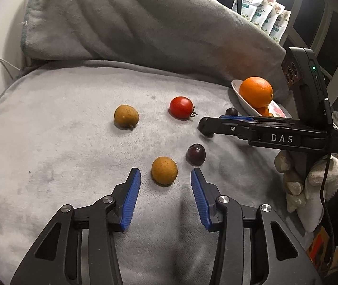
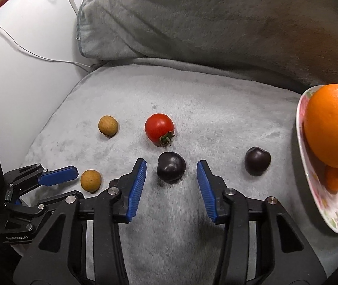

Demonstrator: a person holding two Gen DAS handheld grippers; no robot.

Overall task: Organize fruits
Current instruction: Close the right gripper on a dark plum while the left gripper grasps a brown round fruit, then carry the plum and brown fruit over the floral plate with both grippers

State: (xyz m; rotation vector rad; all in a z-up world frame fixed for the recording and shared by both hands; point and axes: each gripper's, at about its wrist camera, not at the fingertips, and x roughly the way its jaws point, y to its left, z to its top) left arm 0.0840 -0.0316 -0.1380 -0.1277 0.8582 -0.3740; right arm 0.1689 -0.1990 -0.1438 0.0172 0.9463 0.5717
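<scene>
Straddling two fruits: my left gripper (image 1: 165, 178) brackets the brown fruit (image 1: 164, 170), right gripper (image 2: 171, 168) the cherry (image 2: 171, 169), lower centre; pads clear. Risk: round fruit squirting sideways on plush.

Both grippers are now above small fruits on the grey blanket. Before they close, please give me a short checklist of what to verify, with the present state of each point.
1. Left gripper lined up on the near brown fruit: ok, the fruit lies between its blue pads, none touching.
2. Right gripper lined up on the near dark plum: ok, the plum lies between the pads, a gap on each side.
3. Fingertips low enough for a grip: cannot tell.
4. Neighbours clear: ok, the tomato and the second plum lie apart.
5. Room on the plate: cannot tell, a big orange fills the visible part.
</scene>
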